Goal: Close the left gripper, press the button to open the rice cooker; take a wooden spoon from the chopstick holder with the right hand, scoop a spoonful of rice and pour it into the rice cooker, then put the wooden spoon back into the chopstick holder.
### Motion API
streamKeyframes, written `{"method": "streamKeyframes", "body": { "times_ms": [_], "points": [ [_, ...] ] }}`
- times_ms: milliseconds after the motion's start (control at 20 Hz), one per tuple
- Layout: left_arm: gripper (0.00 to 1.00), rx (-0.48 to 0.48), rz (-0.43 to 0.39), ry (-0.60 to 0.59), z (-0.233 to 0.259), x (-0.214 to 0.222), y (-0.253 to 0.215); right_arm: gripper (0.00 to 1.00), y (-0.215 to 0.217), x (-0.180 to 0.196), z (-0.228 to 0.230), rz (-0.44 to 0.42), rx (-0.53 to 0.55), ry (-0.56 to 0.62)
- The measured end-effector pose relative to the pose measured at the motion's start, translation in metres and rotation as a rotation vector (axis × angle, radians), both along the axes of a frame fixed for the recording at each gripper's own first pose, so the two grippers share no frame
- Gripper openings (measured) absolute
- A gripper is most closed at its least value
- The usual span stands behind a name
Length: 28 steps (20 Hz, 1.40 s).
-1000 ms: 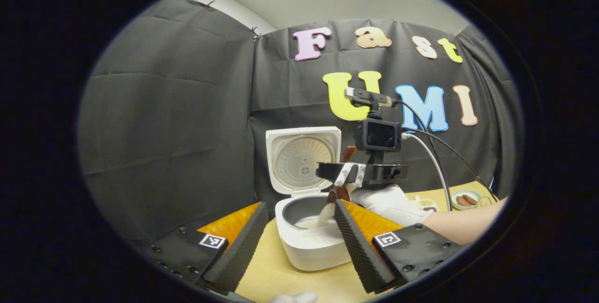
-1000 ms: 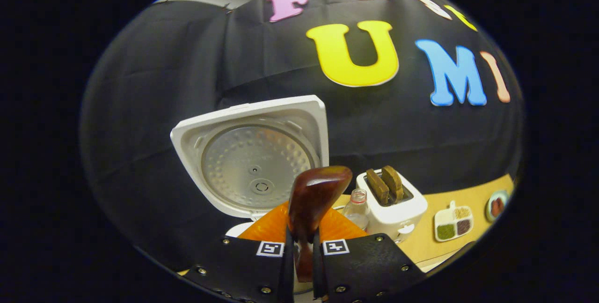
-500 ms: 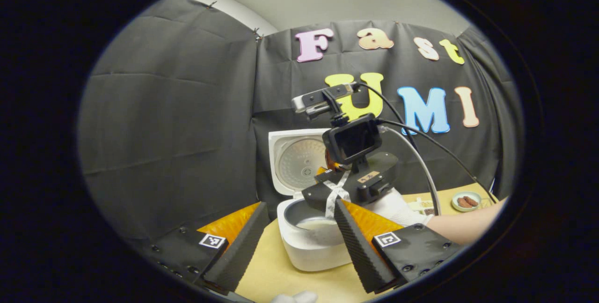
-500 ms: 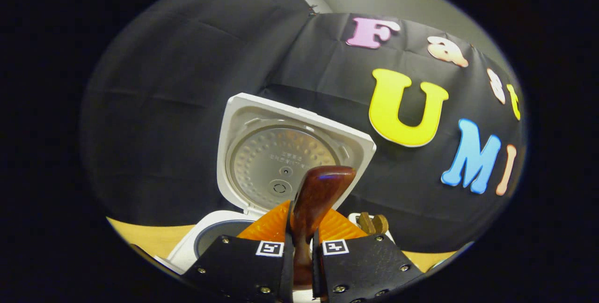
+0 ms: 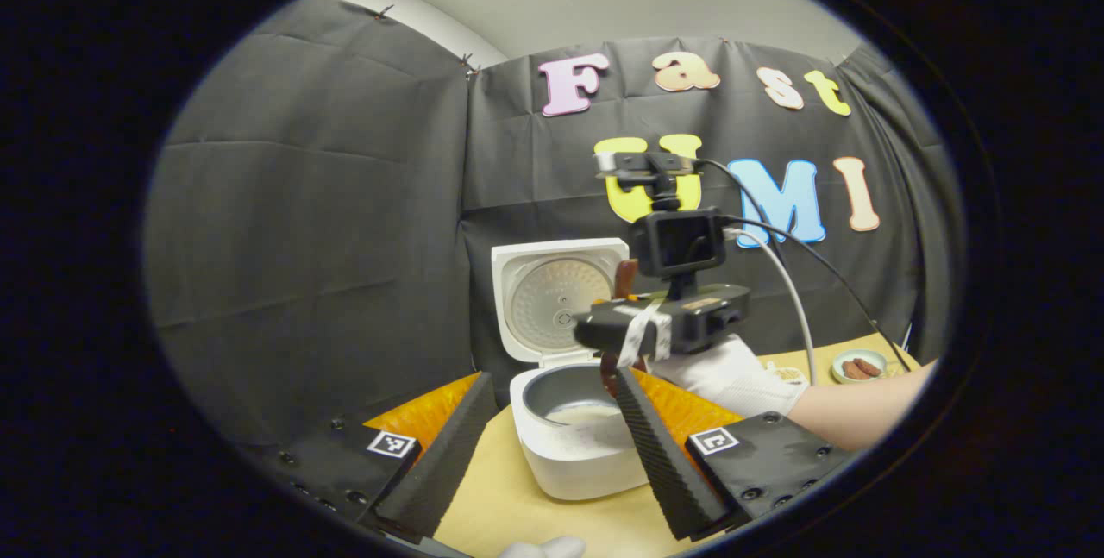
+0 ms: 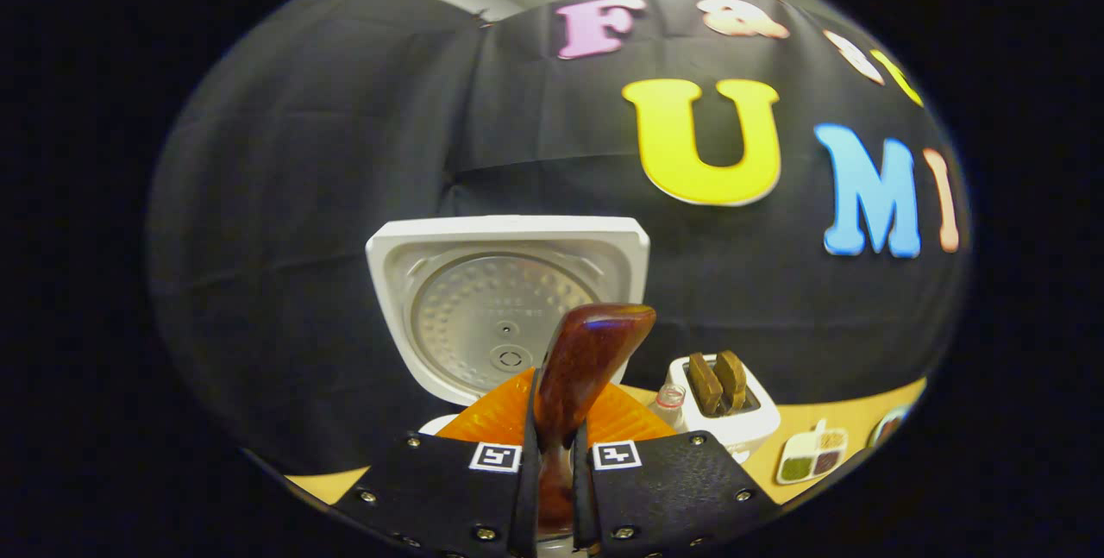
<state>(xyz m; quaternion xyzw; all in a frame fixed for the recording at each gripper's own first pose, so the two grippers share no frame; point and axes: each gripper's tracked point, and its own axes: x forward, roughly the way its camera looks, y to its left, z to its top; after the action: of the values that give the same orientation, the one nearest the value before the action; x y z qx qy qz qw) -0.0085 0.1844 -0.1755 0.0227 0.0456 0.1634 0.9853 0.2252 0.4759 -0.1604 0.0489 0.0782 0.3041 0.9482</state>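
The left gripper waits with jaws spread before the open rice cooker, leaving room, while just beyond it the right gripper, clamped on the wooden spoon, hovers over the pot, apparently emptied.

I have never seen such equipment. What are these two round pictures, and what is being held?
A person holds a two-finger gripper in each hand, and a camera rides on each. The left gripper view looks past the open left gripper at a white rice cooker on a yellow table, lid up, rice in the pot. Above it, a gloved hand holds the right gripper. The right gripper view looks along that gripper's own fingers, which are shut on a wooden spoon. Behind it stand a toaster and a small dish of grains.
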Motion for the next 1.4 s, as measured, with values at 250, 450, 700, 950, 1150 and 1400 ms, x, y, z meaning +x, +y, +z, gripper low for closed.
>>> {"method": "streamKeyframes", "body": {
  "times_ms": [250, 450, 700, 950, 1150, 1400],
  "points": [
    [0.99, -0.007, -0.021, -0.006, 0.004, 0.001, -0.007, 0.16, -0.05, 0.018, 0.01, -0.052, 0.336, 0.255],
    [0.99, 0.0, -0.049, -0.012, 0.009, 0.005, -0.02, 0.16, -0.078, 0.029, 0.008, -0.123, 0.455, 0.324],
    [1.0, 0.009, -0.082, -0.017, 0.014, 0.006, -0.034, 0.16, -0.11, 0.034, 0.012, -0.162, 0.478, 0.325],
    [0.99, 0.025, -0.131, -0.044, 0.031, 0.008, -0.06, 0.16, -0.197, 0.046, 0.019, -0.275, 0.504, 0.278],
    [0.99, 0.033, -0.181, -0.068, 0.044, 0.012, -0.09, 0.16, -0.312, 0.057, 0.018, -0.432, 0.491, 0.218],
    [0.99, 0.032, -0.232, -0.068, 0.049, 0.014, -0.124, 0.16, -0.465, 0.055, 0.0, -0.649, 0.472, 0.181]
  ]
}}
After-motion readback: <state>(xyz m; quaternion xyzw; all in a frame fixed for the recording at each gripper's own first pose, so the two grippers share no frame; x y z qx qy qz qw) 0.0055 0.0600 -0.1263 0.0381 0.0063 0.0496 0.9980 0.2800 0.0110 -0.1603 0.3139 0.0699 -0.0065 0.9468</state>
